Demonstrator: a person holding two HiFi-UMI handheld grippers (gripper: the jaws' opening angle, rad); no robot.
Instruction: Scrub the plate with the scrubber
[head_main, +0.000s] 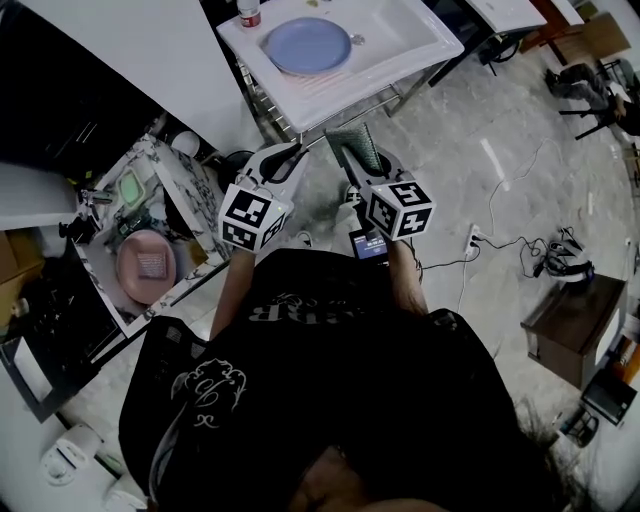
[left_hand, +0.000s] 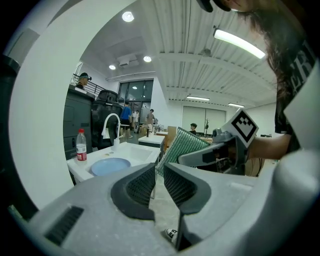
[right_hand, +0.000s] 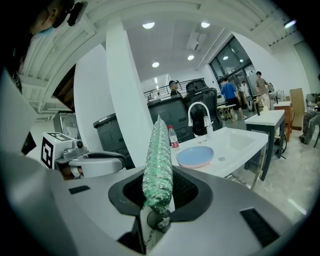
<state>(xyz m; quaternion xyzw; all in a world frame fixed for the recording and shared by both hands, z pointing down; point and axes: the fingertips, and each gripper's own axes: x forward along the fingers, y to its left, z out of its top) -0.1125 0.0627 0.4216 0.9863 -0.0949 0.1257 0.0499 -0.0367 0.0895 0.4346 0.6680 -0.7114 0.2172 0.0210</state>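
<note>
A white sink unit (head_main: 420, 45) stands on a pale marble floor (head_main: 500, 150), with the blue plate (head_main: 307, 45) lying on its top beside a water bottle (head_main: 249, 12). Well short of it, the right gripper (right_hand: 158, 195) clamps the green mesh scrubber (right_hand: 158, 160) upright. The left gripper (left_hand: 158, 172) holds nothing, its jaws a narrow slit apart.

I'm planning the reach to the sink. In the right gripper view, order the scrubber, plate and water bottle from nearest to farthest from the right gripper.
1. Scrubber: clamped upright between the jaws of the right gripper.
2. Plate: ahead, on the near part of the sink counter.
3. Water bottle: behind the plate, to its left.
</note>
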